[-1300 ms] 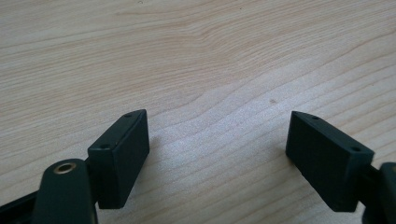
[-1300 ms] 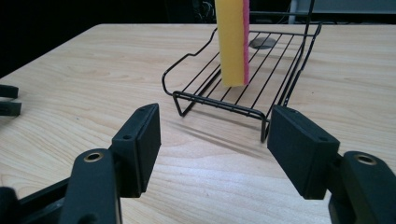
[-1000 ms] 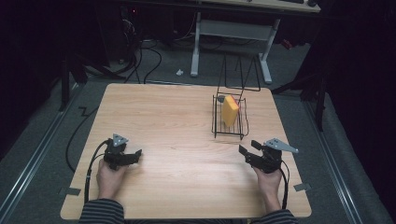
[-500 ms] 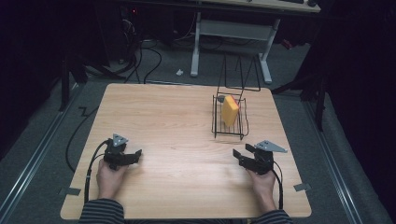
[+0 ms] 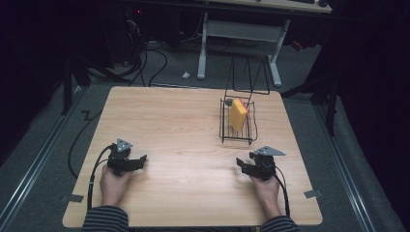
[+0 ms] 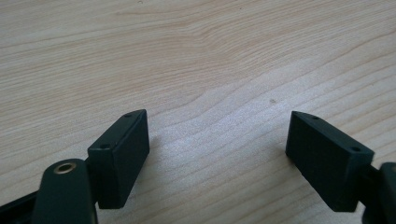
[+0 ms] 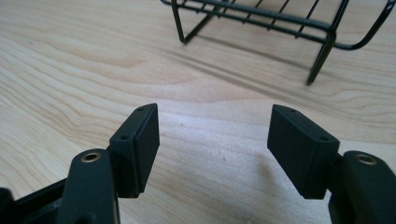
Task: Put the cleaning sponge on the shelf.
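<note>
A yellow block (image 5: 237,113) stands upright in a black wire rack (image 5: 236,130) toward the desk's (image 5: 183,125) far right corner. The right gripper view catches the rack's feet (image 7: 322,51). Near the front edge, the left gripper (image 5: 137,162) and right gripper (image 5: 243,166) rest wide open, empty.

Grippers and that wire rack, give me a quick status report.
Left gripper open, empty, low over the table. Right gripper open, empty, near the wire rack. Yellow block standing in the rack. Nothing between right gripper and rack.
</note>
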The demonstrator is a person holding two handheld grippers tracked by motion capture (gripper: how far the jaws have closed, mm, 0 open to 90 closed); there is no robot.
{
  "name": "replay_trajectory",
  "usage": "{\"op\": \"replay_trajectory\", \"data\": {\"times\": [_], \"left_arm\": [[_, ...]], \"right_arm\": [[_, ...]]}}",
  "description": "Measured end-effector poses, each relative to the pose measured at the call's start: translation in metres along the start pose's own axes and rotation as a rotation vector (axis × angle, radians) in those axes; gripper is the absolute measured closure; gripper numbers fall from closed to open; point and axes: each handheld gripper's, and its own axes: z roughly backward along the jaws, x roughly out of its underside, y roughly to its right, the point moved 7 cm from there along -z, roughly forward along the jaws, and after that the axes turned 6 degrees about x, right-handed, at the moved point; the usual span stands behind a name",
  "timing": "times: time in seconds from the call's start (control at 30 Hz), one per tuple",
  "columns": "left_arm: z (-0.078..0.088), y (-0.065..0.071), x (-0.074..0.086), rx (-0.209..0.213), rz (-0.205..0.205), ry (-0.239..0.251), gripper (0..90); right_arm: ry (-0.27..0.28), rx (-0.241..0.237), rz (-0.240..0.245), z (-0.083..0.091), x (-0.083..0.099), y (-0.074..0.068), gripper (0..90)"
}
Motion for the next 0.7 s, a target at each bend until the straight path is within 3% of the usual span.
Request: {"op": "replay_trajectory", "data": {"times": [0.33, 0.47, 0.7], "left_arm": [[0.0, 0.0, 0.0, 0.0, 0.0, 0.0, 22.0], [0.0, 0.0, 0.0, 0.0, 0.0, 0.0, 22.0], [0.0001, 0.0001, 0.0002, 0.0, 0.0, 0.0, 22.0]], "right_arm": [[-0.057, 0.04, 0.049, -0.0086, 0.0053, -0.0016, 34.0], [-0.066, 0.08, 0.088, -0.01, 0.0054, -0.0032, 33.1], [-0.067, 0.087, 0.083, -0.0102, 0.0055, -0.0024, 32.0]]}}
